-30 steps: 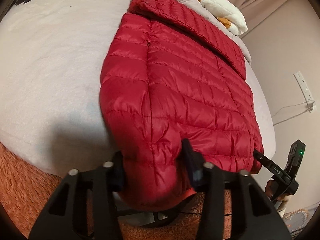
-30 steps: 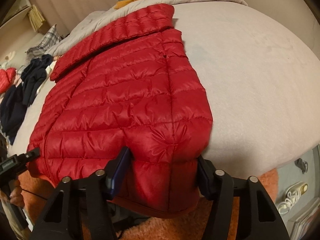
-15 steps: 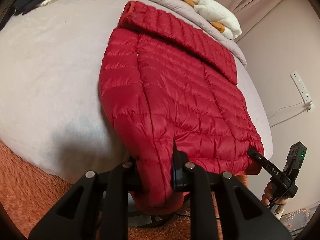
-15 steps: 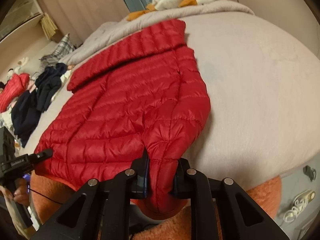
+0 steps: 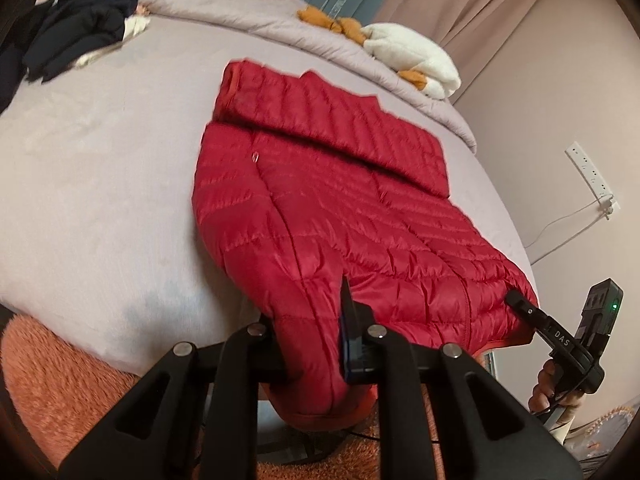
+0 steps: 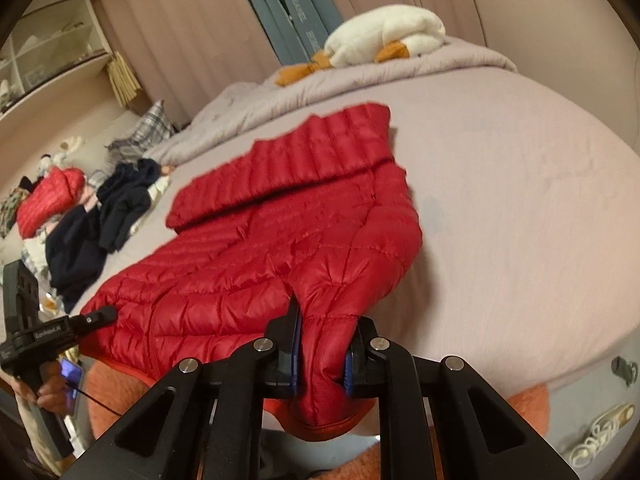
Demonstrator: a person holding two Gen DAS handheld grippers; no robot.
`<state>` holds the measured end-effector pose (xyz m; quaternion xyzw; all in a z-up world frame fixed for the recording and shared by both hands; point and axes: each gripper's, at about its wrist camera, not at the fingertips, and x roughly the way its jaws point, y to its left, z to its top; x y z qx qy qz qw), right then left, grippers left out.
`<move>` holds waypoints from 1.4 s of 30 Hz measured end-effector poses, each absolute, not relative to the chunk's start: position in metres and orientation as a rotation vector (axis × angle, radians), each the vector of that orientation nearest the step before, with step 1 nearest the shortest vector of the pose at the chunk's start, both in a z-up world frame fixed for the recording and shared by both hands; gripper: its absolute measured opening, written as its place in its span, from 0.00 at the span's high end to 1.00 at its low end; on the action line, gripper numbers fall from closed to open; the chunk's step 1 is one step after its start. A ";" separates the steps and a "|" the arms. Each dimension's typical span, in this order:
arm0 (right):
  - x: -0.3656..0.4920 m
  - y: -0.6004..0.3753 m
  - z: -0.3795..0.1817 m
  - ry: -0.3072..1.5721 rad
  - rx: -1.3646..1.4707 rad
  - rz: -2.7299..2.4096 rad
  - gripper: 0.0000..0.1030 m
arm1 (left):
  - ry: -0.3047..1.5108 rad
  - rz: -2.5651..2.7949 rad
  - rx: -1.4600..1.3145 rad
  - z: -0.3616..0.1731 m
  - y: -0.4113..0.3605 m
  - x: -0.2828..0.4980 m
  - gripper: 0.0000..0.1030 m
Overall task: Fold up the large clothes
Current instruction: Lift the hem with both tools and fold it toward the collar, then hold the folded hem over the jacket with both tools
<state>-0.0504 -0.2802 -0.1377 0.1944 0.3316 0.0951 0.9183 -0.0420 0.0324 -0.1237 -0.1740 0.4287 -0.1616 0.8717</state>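
Note:
A red quilted puffer jacket (image 5: 340, 208) lies flat on a grey bed (image 5: 100, 160), with its sleeve folded across the far end. It also shows in the right wrist view (image 6: 280, 232). My left gripper (image 5: 312, 344) is shut on the jacket's near left hem corner at the bed's edge. My right gripper (image 6: 322, 356) is shut on the near right hem corner. Each gripper shows in the other's view, the right gripper (image 5: 560, 340) at the hem's right and the left gripper (image 6: 60, 328) at its left.
A white and orange plush toy (image 5: 412, 56) lies on the rumpled grey blanket at the head of the bed. Dark clothes (image 6: 104, 216) and another red garment (image 6: 48, 200) are piled on the far left side. An orange shaggy rug (image 5: 48, 380) covers the floor below.
Both grippers have closed from open onto the jacket's hem corners and have lifted them slightly, bunching the fabric at the bed's edge. More of the room's far side has come into view.

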 end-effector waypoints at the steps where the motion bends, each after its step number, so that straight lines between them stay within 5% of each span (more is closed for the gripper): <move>1: -0.051 -0.281 -0.134 0.667 0.400 0.201 0.84 | 0.883 -0.340 -0.362 -0.118 0.033 -0.043 0.85; 23: -0.080 -0.293 -0.060 0.409 0.360 0.263 0.84 | 0.659 -0.391 -0.324 -0.027 0.052 -0.065 0.85; 42: -0.079 -0.292 -0.059 0.379 0.357 0.264 0.84 | 0.660 -0.391 -0.341 -0.025 0.059 -0.070 0.84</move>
